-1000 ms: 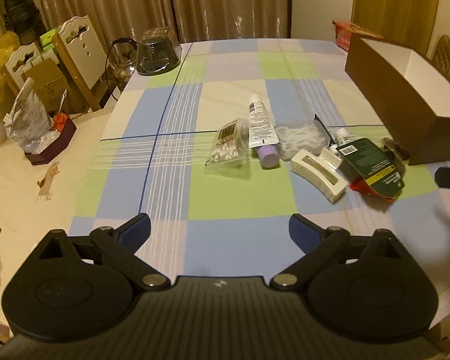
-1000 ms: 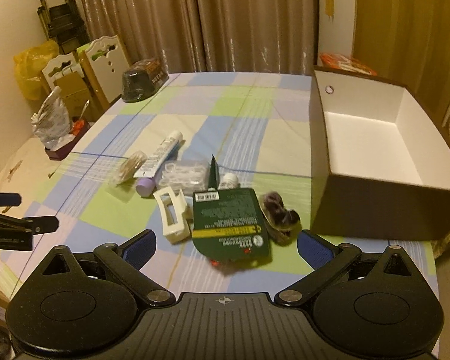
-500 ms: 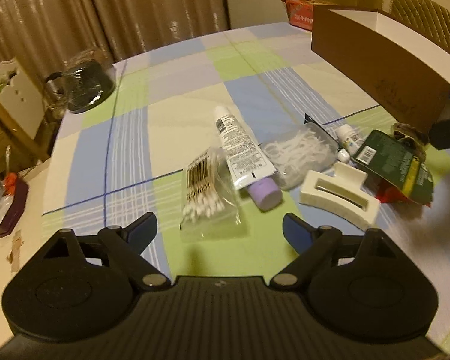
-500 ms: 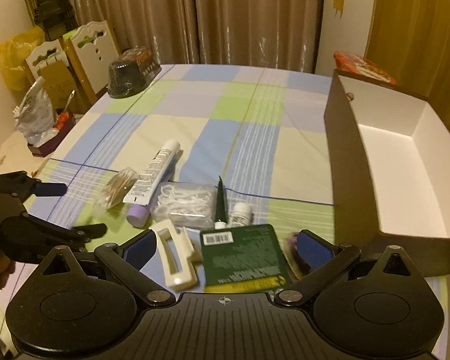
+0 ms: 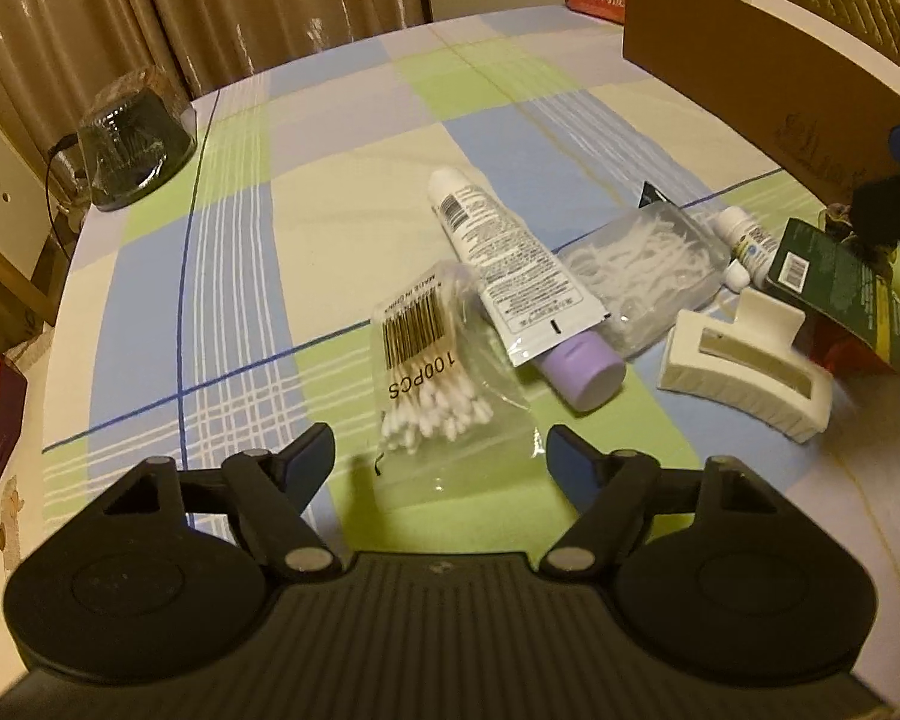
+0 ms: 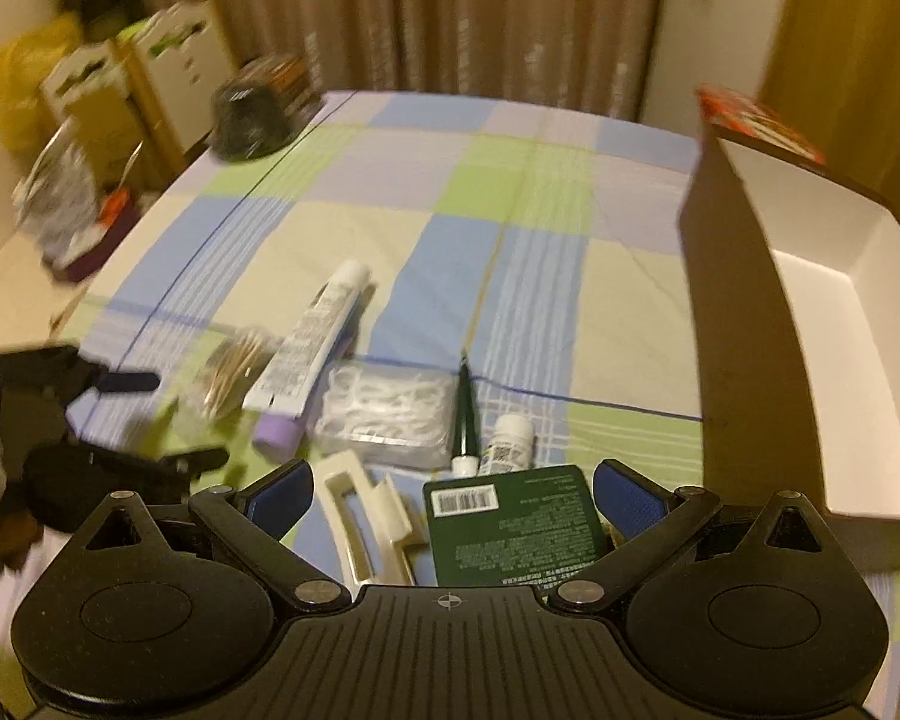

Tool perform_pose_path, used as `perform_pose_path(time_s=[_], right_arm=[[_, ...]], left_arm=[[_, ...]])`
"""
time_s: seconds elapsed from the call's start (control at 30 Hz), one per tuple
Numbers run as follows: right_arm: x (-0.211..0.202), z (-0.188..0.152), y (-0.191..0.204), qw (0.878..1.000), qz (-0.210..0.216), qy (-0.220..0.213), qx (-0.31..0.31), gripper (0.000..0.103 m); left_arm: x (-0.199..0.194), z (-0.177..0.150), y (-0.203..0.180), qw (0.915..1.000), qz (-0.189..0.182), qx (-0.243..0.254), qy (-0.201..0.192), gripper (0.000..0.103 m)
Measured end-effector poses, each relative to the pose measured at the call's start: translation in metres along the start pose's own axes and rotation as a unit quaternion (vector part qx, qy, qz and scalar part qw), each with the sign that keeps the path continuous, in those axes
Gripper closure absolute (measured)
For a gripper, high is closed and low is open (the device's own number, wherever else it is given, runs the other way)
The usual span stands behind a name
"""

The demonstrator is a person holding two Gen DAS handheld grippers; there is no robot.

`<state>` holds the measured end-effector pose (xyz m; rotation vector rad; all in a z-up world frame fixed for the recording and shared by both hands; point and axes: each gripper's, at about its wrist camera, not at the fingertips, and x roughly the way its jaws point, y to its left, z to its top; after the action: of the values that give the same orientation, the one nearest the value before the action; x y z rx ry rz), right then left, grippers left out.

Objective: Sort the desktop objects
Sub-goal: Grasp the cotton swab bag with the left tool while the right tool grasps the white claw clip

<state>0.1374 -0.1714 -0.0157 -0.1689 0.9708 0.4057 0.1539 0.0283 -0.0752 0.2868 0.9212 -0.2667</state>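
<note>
Left wrist view: left gripper (image 5: 438,456) hovers, jaws spread, over the cotton swab bag (image 5: 435,372); right gripper (image 6: 453,489) gapes above the green packet (image 6: 510,525).

Both views were lit by dim, warm yellowish indoor light, and soft shadows were cast on the worktop (image 5: 354,192) beneath the objects. Strong fisheye bending and dark corners were seen at the edges. The right wrist view was smeared by motion blur, most heavily at its left side, while the left wrist view was rendered fairly sharp.
</note>
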Motion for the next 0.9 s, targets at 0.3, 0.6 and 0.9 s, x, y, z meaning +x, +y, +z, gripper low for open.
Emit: perform_pose_path(time_s=[0.3,0.6,0.9], right_arm=[[0.024,-0.003,0.006,0.996,0.055,0.033,-0.064,0.029],[0.03,0.0,0.003,0.996,0.057,0.037,-0.057,0.029],[0.043,0.009,0.005,0.996,0.058,0.04,-0.052,0.029]], left_arm=[[0.001,-0.003,0.003,0.9996,0.025,-0.016,-0.004,0.036],[0.014,0.006,0.008,0.9996,0.023,-0.012,-0.011,0.062],[0.005,0.008,0.027,0.9982,0.024,-0.052,-0.015,0.092]])
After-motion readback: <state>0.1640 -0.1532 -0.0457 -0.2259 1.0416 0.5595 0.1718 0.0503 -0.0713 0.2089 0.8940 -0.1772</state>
